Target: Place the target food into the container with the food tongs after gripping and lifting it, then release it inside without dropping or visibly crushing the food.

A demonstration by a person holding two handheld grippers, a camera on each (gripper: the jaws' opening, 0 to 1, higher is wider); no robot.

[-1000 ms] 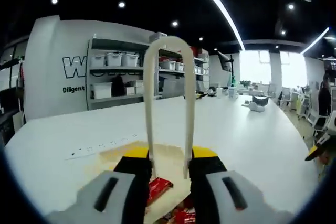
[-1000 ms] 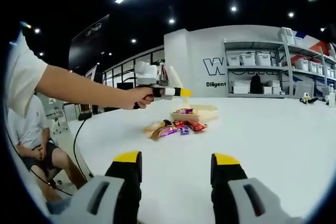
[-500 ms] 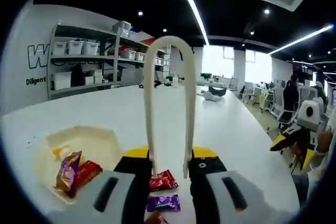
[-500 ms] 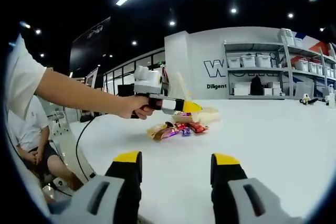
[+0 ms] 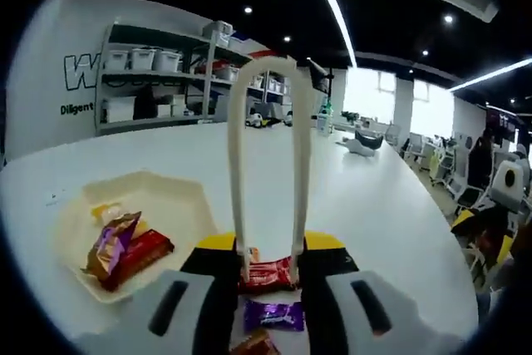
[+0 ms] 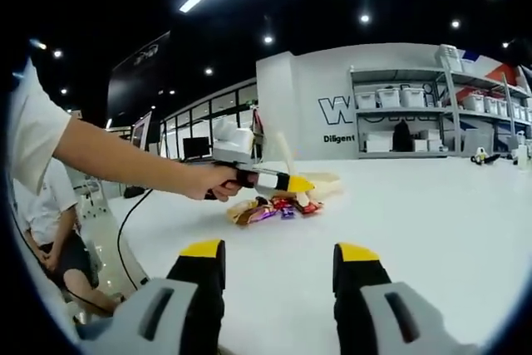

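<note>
Red candy bar (image 5: pixel 268 273) between tong (image 5: pixel 268 164) tips; left tool (image 5: pixel 268 265) grips tongs; right tool (image 6: pixel 278 265) open.

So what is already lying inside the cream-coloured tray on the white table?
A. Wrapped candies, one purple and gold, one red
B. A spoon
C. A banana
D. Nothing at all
A: in the left gripper view, a purple-and-gold wrapped candy and a red wrapped candy lie inside the cream-coloured tray.

big white table (image 5: pixel 399 205), with a cream tray (image 5: pixel 179 205) and a little pile of wrapped candies (image 6: pixel 270 206) sitting right beside it
</note>
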